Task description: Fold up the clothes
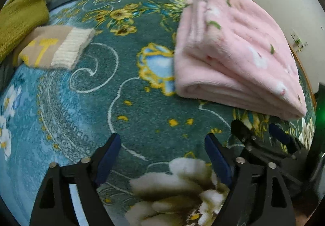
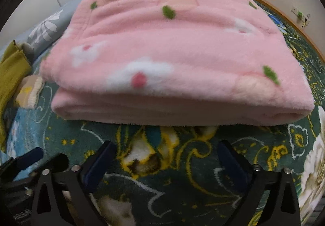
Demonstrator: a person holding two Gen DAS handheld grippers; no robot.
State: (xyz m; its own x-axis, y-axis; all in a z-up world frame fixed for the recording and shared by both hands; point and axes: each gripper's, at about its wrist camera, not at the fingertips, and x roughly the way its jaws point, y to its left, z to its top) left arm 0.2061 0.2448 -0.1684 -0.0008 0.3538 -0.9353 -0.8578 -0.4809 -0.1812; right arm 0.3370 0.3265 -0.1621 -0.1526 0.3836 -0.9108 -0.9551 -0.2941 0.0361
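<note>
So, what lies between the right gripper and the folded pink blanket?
Only the bare floral bedspread, seen in the right wrist view. The right gripper is open, short of the pink blanket, touching nothing.

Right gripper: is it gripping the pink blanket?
No. The right gripper is open and empty, short of the folded pink blanket, with green bedspread showing between them.

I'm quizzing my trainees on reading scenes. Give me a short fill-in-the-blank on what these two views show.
1. The folded blanket is mostly ____ in colour.
2. Both the left tool and the right tool have their fingers ____, holding nothing.
3. The beige sweater has a cuff coloured ____.
4. Everything lies on a ____ bedspread with a floral pattern.

Missing words: pink; open; white; green
</note>
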